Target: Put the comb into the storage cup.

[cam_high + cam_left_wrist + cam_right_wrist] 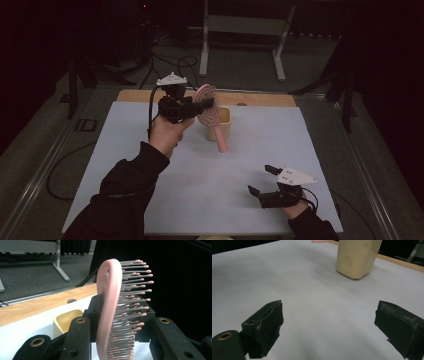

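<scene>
Here the left gripper (pixel 197 107) clamps the pink hairbrush (pixel 110 312) by its head above the yellow cup (pixel 220 125); the right gripper (pixel 262 180) idles, jaws wide, empty. The handle probably hangs outside the cup; lowering blind could tip it.

A dim room surrounds the white-covered tabletop (pixel 260 200). Beyond its wooden far edge (pixel 260 99), grey carpet (pixel 240 70) carries black cables (pixel 170 62) and a white metal stand (pixel 245 25).

Left forearm in a dark sleeve reaching forward and raised, left hand (pixel 166 134) gripping the left gripper (pixel 202 107), its jaws clamped shut, right hand (pixel 295 209) low near the worktop's near edge, right gripper (pixel 262 179) jaws spread wide, empty
</scene>
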Available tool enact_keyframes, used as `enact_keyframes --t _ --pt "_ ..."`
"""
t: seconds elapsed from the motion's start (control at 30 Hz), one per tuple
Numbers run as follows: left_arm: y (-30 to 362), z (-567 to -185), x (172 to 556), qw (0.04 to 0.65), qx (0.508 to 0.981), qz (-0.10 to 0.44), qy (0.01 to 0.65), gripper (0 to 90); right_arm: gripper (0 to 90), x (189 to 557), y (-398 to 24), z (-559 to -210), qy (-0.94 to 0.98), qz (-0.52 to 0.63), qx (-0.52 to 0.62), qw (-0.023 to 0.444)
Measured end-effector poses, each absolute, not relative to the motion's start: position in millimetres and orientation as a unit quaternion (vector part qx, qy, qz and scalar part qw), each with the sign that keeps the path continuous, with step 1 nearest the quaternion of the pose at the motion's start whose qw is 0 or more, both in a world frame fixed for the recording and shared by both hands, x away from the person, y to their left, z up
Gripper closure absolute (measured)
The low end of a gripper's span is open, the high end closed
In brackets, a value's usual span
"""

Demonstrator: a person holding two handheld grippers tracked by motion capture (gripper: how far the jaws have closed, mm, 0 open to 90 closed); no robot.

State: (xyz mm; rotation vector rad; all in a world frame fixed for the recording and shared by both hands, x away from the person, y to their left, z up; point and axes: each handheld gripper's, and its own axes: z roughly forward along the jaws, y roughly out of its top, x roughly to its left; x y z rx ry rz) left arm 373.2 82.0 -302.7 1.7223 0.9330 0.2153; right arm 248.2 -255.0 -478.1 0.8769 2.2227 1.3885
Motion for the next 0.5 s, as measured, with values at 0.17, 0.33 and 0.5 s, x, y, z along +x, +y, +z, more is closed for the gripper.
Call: enact_keyframes --t 0.17,0.33,0.5 --pt "83.9 -298.3 379.3 0.554 0.726 0.100 0.396 65.7 8.0 246.7 -255.7 -478.1 0.790 0.491 0.313 0.192" --pt "84.6 -291.5 388.4 0.555 0.721 0.109 0.400 65.7 8.0 247.2 -256.3 -478.2 0.789 0.494 0.312 0.191" --pt "84.5 -284.9 395.1 0.559 0.718 0.113 0.399 65.6 8.6 247.3 -256.7 -477.8 0.787 0.494 0.315 0.191"
